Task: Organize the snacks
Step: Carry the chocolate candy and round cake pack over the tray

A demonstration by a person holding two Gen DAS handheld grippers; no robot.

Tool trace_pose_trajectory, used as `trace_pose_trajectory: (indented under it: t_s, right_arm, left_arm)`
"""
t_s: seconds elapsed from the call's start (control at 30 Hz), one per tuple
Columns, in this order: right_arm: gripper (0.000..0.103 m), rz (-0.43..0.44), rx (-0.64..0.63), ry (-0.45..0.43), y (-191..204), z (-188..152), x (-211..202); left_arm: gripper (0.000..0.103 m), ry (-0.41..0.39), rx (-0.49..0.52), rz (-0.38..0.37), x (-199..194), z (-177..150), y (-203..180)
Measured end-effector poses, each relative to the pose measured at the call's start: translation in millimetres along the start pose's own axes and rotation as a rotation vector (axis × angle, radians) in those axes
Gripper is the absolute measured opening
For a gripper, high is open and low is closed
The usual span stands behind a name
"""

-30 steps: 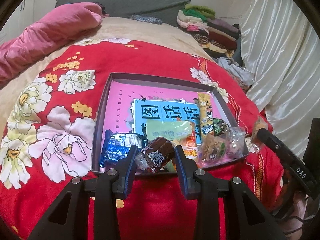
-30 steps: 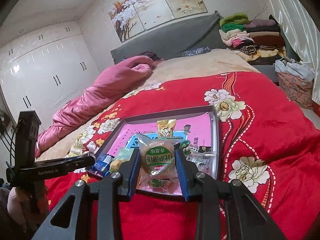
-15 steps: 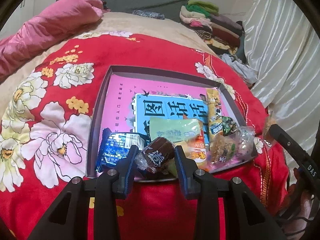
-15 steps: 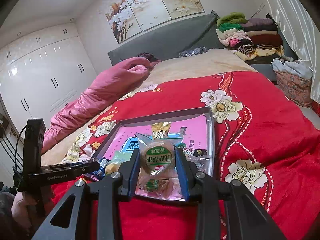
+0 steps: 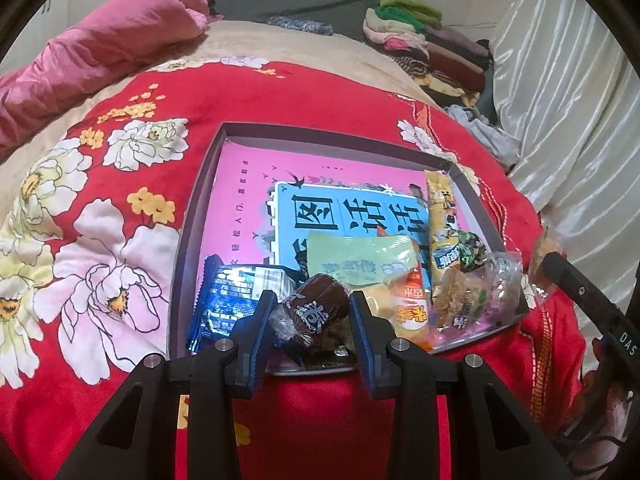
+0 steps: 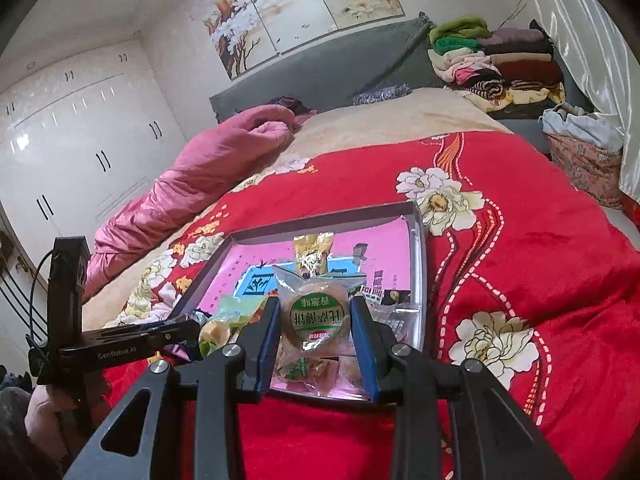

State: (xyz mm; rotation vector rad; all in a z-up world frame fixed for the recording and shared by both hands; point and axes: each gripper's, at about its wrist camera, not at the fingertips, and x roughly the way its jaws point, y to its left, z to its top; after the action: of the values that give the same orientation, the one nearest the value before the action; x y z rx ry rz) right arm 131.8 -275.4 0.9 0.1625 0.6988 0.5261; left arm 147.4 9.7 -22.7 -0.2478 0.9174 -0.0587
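Note:
A shallow grey tray [image 5: 192, 216] with a pink and blue printed bottom lies on the red flowered bedspread and holds several snack packets. My left gripper [image 5: 312, 312] is shut on a brown wrapped snack [image 5: 316, 310] over the tray's near edge. A blue packet [image 5: 232, 296], a green packet [image 5: 360, 260] and a yellow packet [image 5: 440, 220] lie in the tray. My right gripper [image 6: 314, 320] is shut on a round biscuit packet [image 6: 314, 316] above the tray's [image 6: 418, 264] near right corner.
A pink quilt [image 5: 92, 48] lies at the bed's far left. Folded clothes [image 6: 492, 60] are stacked by the headboard at the right. A white curtain [image 5: 568, 100] hangs at the right. The other gripper's body [image 6: 80, 340] shows at the left of the right wrist view.
Both grippers have moved slightly closer over the tray's near edge, each still holding its snack. The tray's contents have not moved.

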Motion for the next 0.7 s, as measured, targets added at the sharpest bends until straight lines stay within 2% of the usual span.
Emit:
trace_pose_trajectory:
  t_s: [0.7]
  right_arm:
    - [0.035,-0.029,-0.048,0.055,6.4,-5.8,22.8]
  left_arm:
    - [0.038,0.0,0.003,0.002,9.0,-0.3,1.7]
